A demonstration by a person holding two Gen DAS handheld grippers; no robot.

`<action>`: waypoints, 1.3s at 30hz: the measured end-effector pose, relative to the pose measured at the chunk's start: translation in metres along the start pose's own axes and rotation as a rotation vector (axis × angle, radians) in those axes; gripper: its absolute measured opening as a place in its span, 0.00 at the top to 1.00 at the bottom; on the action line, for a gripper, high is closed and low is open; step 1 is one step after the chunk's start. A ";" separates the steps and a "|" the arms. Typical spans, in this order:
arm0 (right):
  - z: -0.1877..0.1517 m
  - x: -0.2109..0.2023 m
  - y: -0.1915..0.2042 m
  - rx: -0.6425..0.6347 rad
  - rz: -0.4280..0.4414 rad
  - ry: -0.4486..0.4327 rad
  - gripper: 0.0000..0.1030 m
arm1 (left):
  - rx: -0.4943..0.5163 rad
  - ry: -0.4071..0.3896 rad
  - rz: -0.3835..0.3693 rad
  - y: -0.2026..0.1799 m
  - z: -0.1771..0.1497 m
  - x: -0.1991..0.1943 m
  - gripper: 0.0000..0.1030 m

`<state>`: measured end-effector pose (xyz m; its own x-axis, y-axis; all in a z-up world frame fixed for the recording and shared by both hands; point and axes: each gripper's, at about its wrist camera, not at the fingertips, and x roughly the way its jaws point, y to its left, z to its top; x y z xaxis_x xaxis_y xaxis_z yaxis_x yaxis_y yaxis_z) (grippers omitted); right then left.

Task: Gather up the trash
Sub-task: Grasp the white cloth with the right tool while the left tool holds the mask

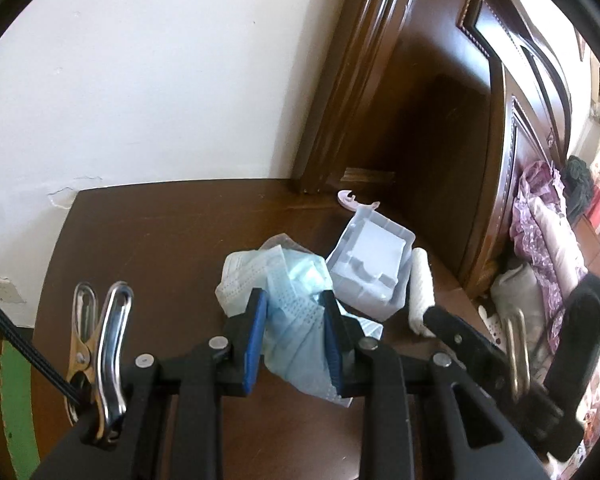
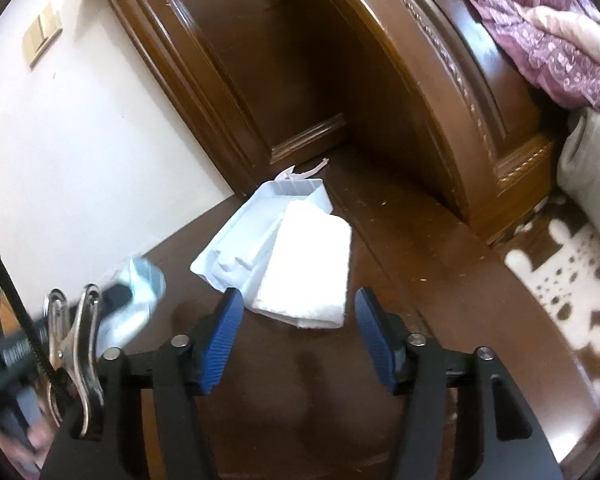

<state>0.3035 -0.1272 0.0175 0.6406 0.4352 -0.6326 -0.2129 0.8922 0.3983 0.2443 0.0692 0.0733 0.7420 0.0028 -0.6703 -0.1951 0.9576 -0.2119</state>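
The left tool (image 1: 294,336) grips the crumpled blue face mask (image 1: 288,292) just beside the white plastic tray (image 2: 256,236), while the right tool (image 2: 298,336) stands open before the folded tissue (image 2: 312,272) leaning on that tray, both uncollected on the counter (image 2: 400,260).

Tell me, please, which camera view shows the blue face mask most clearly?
The left wrist view. There the blue face mask fills the centre, sharp, pinched between the blue pads of the left claw above the wooden table. In the right wrist view the mask is only a blurred pale-blue shape at the left edge.
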 end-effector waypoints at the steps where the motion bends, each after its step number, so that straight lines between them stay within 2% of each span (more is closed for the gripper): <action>1: 0.000 0.002 0.001 -0.002 -0.006 0.002 0.40 | 0.008 -0.012 0.007 -0.001 -0.003 -0.001 0.73; 4: 0.001 0.009 0.002 0.009 -0.001 0.036 0.40 | 0.022 -0.027 -0.002 -0.005 -0.007 -0.004 0.73; 8: 0.004 0.009 -0.004 0.049 0.018 0.032 0.40 | 0.048 -0.047 -0.031 -0.012 -0.012 -0.010 0.72; 9: 0.004 0.008 -0.006 0.064 0.020 0.031 0.44 | 0.062 -0.051 -0.028 -0.014 -0.015 -0.010 0.72; 13: 0.003 0.012 -0.016 0.119 0.046 0.055 0.79 | 0.064 -0.016 -0.046 -0.018 -0.021 -0.002 0.72; 16: 0.002 0.012 -0.019 0.107 0.030 0.066 0.91 | 0.060 -0.001 -0.046 -0.021 -0.024 0.002 0.72; 22: -0.001 0.006 -0.014 0.078 -0.020 0.043 0.96 | 0.053 0.000 -0.063 -0.022 -0.026 0.000 0.72; 26: -0.004 -0.008 -0.008 0.043 -0.049 0.032 0.96 | 0.051 0.003 -0.076 -0.018 -0.027 -0.002 0.72; 30: -0.010 -0.019 0.002 -0.050 -0.096 0.088 0.95 | 0.040 0.014 -0.085 -0.014 -0.028 -0.002 0.72; 32: -0.011 -0.024 0.006 -0.076 -0.121 0.078 0.94 | 0.036 0.015 -0.089 -0.015 -0.027 -0.002 0.72; 33: -0.012 -0.026 0.007 -0.078 -0.124 0.062 0.89 | 0.036 0.014 -0.091 -0.015 -0.027 -0.003 0.72; 35: -0.011 -0.031 0.011 -0.078 -0.123 0.022 0.73 | 0.038 0.010 -0.094 -0.015 -0.027 -0.004 0.72; 37: -0.010 -0.026 0.014 -0.083 -0.121 0.012 0.50 | 0.039 0.009 -0.095 -0.015 -0.027 -0.005 0.72; 39: -0.009 -0.016 0.015 -0.090 -0.145 0.040 0.47 | 0.038 0.013 -0.098 -0.015 -0.027 -0.004 0.72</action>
<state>0.2830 -0.1196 0.0275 0.6399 0.3044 -0.7056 -0.1869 0.9523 0.2412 0.2268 0.0473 0.0601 0.7478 -0.0946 -0.6572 -0.0975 0.9634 -0.2496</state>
